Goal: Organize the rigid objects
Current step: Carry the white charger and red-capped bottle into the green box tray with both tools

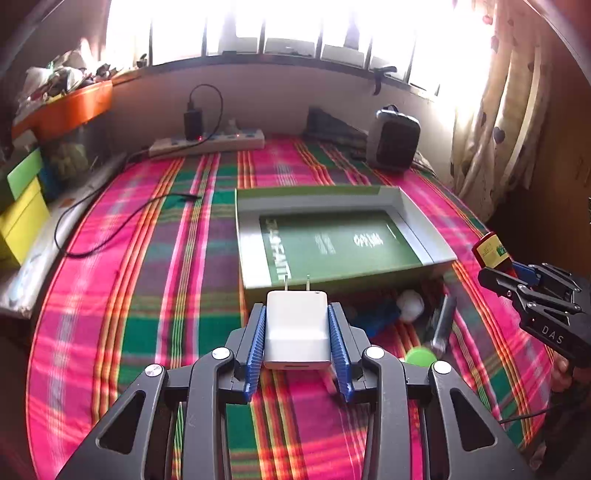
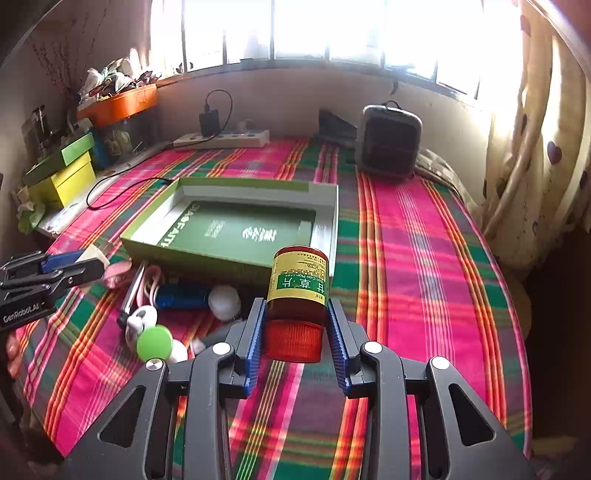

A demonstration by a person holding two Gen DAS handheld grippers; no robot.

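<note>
White charger (image 1: 297,329) clamped in the left tool (image 1: 297,332), red-capped pill bottle (image 2: 299,295) gripped by the right tool (image 2: 297,328), both above the plaid bed (image 1: 147,295). Carry each over the green box (image 1: 413,221) rim, level, then release low.

One charger (image 1: 297,330), one bottle (image 2: 300,291), one tray (image 2: 325,221), two hand-held grippers.

I'm in a home bedroom: a bed with a plaid sheet (image 1: 147,295), a heart-print curtain (image 2: 535,147), a barred window (image 1: 295,29), a power strip (image 1: 207,142).
</note>
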